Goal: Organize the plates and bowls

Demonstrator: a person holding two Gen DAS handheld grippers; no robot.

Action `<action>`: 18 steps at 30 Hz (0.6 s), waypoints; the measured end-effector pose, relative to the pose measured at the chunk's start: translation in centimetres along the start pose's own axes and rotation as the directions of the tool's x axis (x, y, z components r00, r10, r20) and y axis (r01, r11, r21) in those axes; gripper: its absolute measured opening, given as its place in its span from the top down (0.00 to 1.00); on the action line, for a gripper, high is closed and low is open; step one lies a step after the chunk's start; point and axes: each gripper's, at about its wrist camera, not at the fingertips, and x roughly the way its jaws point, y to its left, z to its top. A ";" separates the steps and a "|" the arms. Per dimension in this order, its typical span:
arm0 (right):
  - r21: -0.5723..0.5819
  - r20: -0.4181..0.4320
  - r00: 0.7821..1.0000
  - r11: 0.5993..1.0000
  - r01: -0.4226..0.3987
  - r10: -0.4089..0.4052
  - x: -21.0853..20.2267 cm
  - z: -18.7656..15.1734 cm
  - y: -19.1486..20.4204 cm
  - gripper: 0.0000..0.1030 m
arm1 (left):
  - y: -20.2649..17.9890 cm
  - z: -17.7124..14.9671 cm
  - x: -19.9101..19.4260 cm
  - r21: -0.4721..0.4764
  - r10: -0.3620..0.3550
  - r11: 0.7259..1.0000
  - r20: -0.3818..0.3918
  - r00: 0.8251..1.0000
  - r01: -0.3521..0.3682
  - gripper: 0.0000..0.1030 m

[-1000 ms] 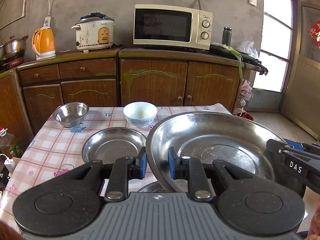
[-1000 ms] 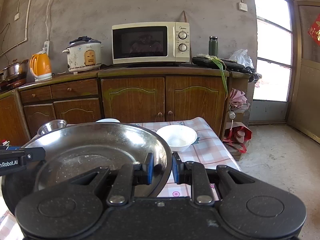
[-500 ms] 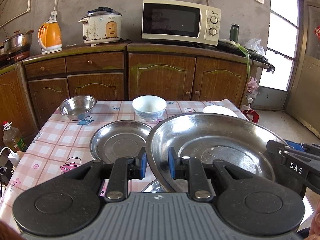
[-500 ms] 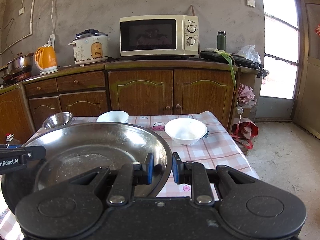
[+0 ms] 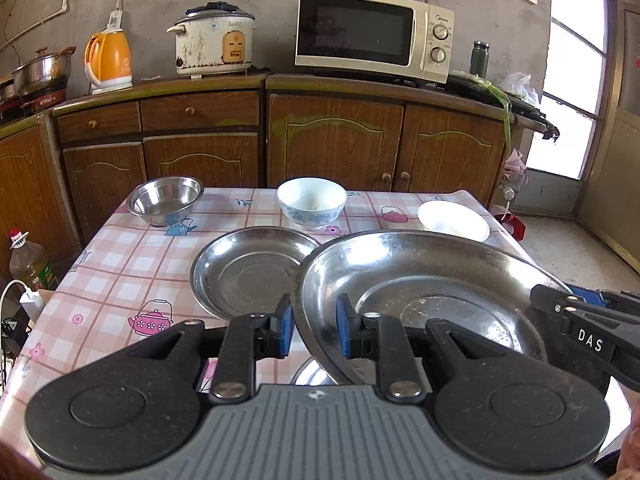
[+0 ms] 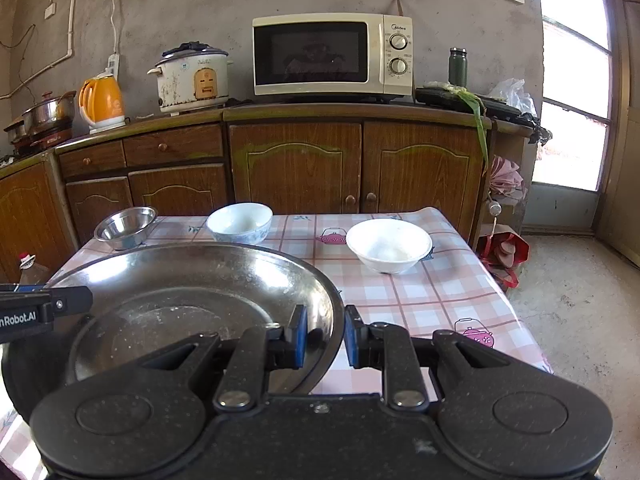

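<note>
You hold the large steel plate (image 5: 420,280) with both tools, lifted above the pink checked surface (image 5: 120,264). Your left tool (image 5: 314,330) is clamped on the plate's left rim, and your right tool (image 6: 326,336) is clamped on its right rim, each nearly closed with only the thin metal edge between its blue pads. Just left of the large plate, a smaller steel plate (image 5: 248,272) lies on the surface. Beyond the large plate stand 3 bowls: a steel bowl (image 5: 166,200) to the far left, a blue-patterned bowl (image 5: 312,202) in the middle, and a white bowl (image 6: 388,244) to the right.
</note>
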 end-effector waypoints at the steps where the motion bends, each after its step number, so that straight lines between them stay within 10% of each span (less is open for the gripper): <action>1: -0.001 -0.005 1.000 1.000 -0.002 0.002 0.1 -0.1 0.1 0.75 | 0.1 -0.1 0.1 0.002 0.003 1.000 -0.003 1.000 -0.003 0.80; 18: -0.010 -0.089 0.996 1.000 -0.023 0.022 2.2 -2.7 0.7 0.75 | 1.0 -2.4 1.6 0.010 0.000 1.000 -0.073 0.997 0.001 0.79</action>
